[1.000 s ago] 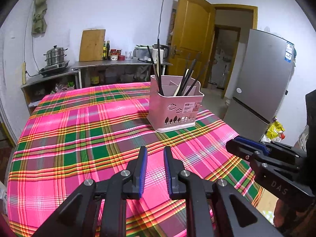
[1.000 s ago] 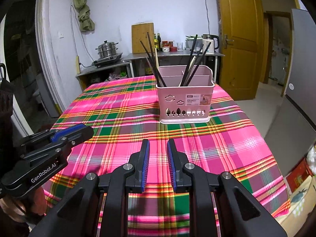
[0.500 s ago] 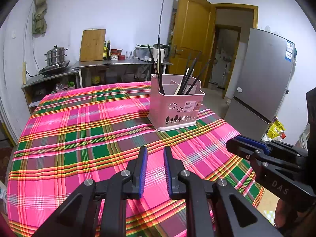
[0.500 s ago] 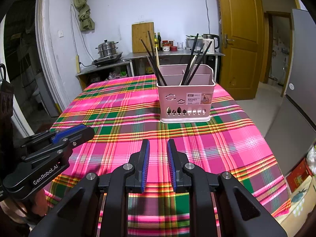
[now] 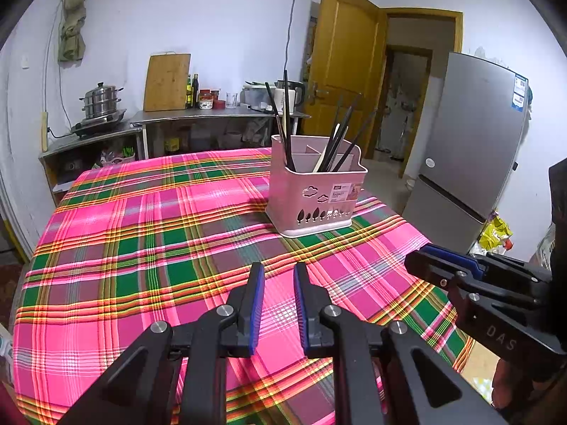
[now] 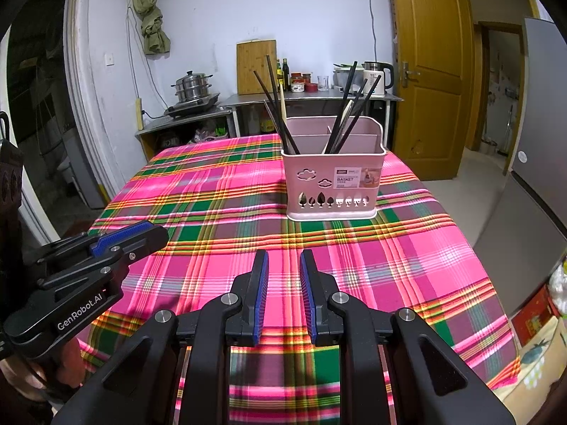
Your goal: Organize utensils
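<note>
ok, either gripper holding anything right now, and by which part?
Nothing held. The left gripper and right gripper both hover over the tablecloth, jaws slightly apart and empty; the chopsticks stand in the pink basket.

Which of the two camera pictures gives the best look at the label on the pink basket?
The right wrist view: the pink basket faces that camera squarely, so its label sits flat on and the word BASKET reads. In the left wrist view the pink basket is turned at an angle, so the label is skewed and smaller.
</note>
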Tool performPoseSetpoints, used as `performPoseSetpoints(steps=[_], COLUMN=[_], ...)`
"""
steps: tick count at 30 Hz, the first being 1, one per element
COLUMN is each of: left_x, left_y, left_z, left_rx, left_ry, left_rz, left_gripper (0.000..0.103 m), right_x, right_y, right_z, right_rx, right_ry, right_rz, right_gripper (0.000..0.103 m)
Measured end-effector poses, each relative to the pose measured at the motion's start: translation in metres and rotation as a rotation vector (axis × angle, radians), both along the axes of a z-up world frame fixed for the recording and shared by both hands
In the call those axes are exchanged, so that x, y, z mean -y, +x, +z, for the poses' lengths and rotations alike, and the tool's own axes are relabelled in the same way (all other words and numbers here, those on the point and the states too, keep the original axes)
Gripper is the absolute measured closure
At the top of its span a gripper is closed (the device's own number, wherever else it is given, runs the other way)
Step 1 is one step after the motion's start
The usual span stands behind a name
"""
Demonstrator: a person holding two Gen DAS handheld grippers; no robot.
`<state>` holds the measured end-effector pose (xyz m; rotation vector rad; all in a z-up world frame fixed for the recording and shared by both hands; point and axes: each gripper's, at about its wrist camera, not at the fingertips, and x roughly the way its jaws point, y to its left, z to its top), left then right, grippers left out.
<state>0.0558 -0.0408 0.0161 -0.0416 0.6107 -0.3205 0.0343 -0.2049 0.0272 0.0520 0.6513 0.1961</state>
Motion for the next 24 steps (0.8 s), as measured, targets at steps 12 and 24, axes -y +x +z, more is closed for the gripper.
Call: performPoseSetpoints(steps=[12,24], left_x=[-0.0012,-0.0015], left_y=[0.0,0.0], left_z=[0.0015,0.0006], left_rx=[0.002,0.002], left_ry=[-0.001,0.0], left_rz=[0.002,0.005], left_gripper=[0.087,0.087], right_x=[0.0004,0.0009], right_y=[0.0007,0.0013], right_z=[0.0001,0.0001], right_rx=[0.0,-0.001], right_ry=[-0.001,0.0], right_rz=[0.001,0.001], right_gripper=[0.084,0.084])
